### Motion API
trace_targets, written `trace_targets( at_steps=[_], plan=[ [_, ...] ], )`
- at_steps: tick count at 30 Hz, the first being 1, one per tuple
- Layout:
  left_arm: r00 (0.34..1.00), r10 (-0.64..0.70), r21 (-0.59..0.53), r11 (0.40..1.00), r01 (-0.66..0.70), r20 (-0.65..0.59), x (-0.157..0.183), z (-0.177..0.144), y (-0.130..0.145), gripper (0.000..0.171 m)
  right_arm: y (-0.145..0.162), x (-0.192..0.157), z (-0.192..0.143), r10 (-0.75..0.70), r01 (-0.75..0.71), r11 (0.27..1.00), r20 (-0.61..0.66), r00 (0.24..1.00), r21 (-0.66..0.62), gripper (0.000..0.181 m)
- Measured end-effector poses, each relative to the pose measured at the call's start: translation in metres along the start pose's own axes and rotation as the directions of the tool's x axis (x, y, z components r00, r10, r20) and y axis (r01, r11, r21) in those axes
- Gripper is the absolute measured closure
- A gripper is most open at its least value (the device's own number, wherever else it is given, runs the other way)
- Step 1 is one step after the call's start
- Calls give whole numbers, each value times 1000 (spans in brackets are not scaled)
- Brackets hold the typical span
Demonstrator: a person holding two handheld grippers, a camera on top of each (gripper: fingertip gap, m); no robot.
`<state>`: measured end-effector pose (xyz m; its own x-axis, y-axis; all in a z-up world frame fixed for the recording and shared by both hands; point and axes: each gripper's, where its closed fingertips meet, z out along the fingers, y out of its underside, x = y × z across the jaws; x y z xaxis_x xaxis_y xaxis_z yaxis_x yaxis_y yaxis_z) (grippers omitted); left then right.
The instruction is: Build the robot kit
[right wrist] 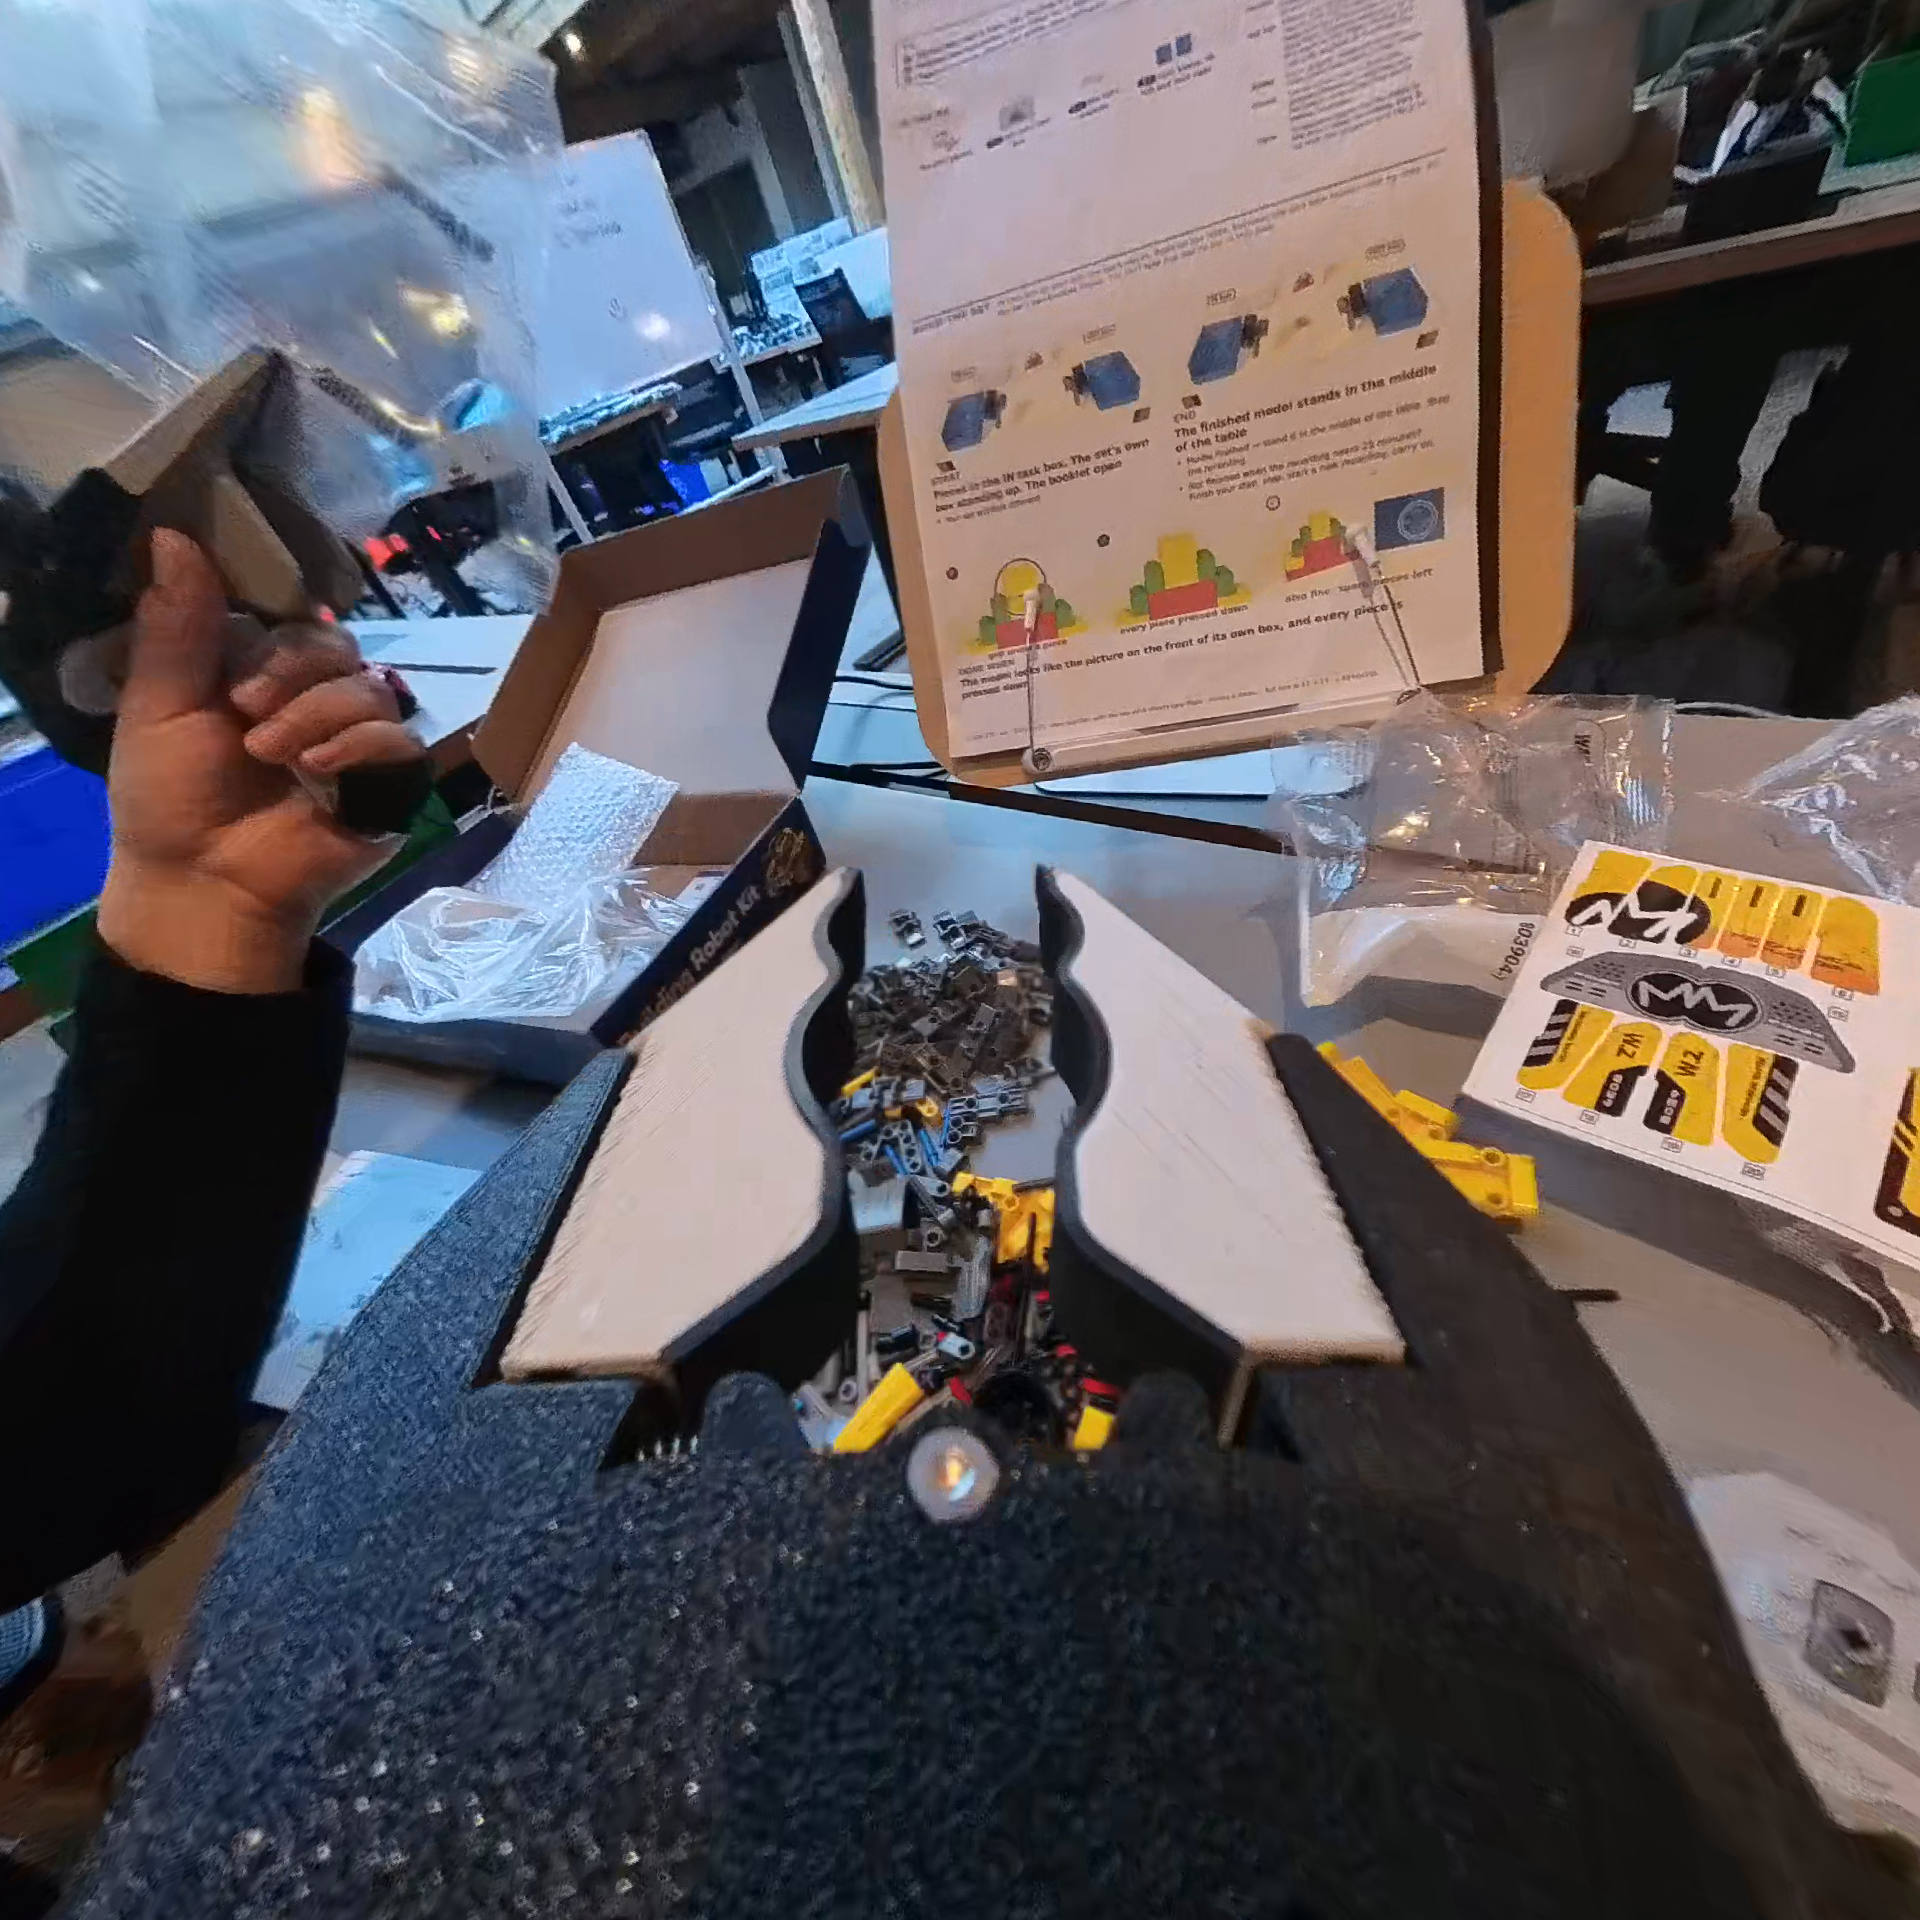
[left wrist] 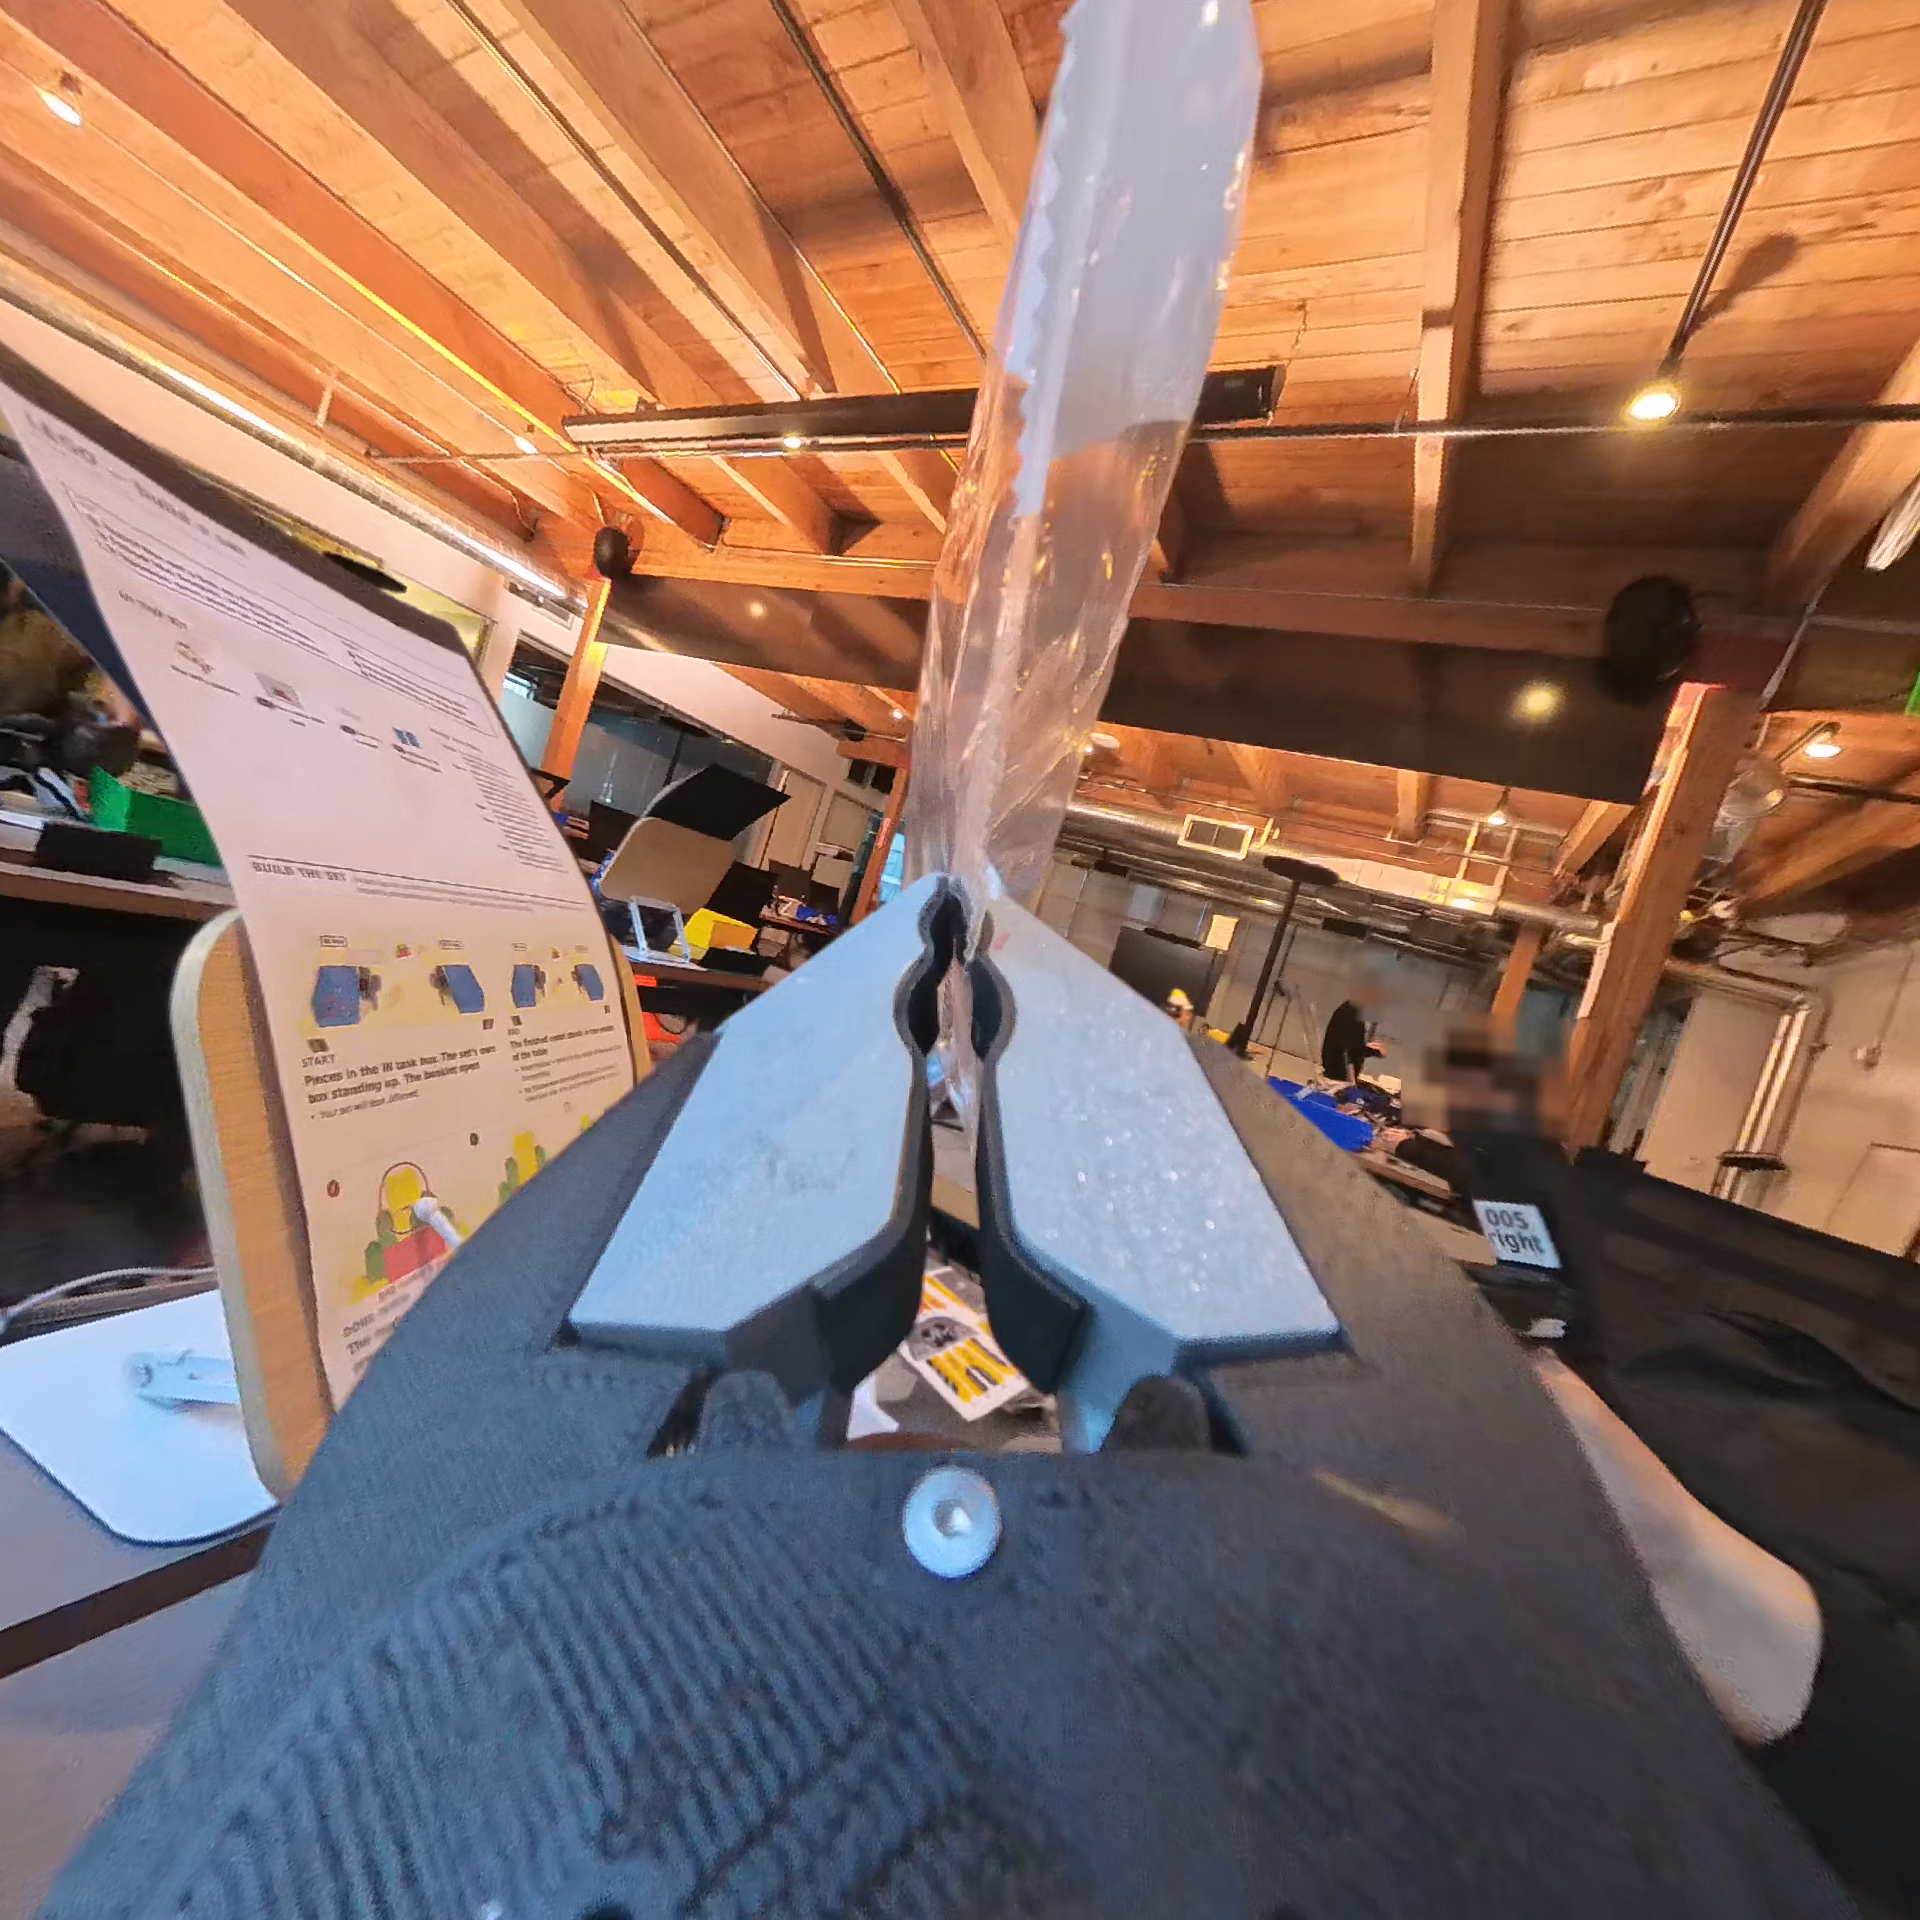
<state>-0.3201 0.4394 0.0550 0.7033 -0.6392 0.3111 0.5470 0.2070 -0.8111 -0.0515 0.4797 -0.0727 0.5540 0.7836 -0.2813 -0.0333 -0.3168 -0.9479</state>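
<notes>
My left gripper [left wrist: 961, 925] points up toward the ceiling and is shut on a clear plastic bag [left wrist: 1091, 468], which stands up from the tips. In the right wrist view a hand [right wrist: 229, 748] holds that gripper [right wrist: 208, 499] raised at the upper left, with the bag [right wrist: 260, 208] above it. My right gripper [right wrist: 951, 894] is open and empty, low over a pile of small grey, black and yellow building pieces [right wrist: 945, 1018] on the grey table [right wrist: 1143, 862]. The pile shows between its jaws.
An open cardboard box [right wrist: 675, 665] with bubble wrap and plastic stands left of the pile. A printed sheet on a wooden stand [right wrist: 1195, 416] is behind. Emptied clear bags [right wrist: 1455, 831], a yellow sticker sheet [right wrist: 1714, 1029] and loose yellow pieces [right wrist: 1455, 1153] lie at the right.
</notes>
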Motion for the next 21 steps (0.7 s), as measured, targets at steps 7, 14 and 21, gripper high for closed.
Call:
trace_targets(
  at_steps=[7, 14, 21],
  plan=[
    [999, 27, -66, 998, -25, 25, -5, 5, 13, 171, 19, -18, 2, -41, 42, 999, 52, 998, -8, 149],
    [996, 47, 89, 995, -54, 71, 1, -11, -17, 171, 20, -26, -25, -60, 53, 996, 104, 993, 66, 149],
    [966, 194, 110, 971, -214, 172, 22, -61, -62, 171, 25, -12, -74, -86, 80, 994, 88, 992, 74, 145]
  ],
)
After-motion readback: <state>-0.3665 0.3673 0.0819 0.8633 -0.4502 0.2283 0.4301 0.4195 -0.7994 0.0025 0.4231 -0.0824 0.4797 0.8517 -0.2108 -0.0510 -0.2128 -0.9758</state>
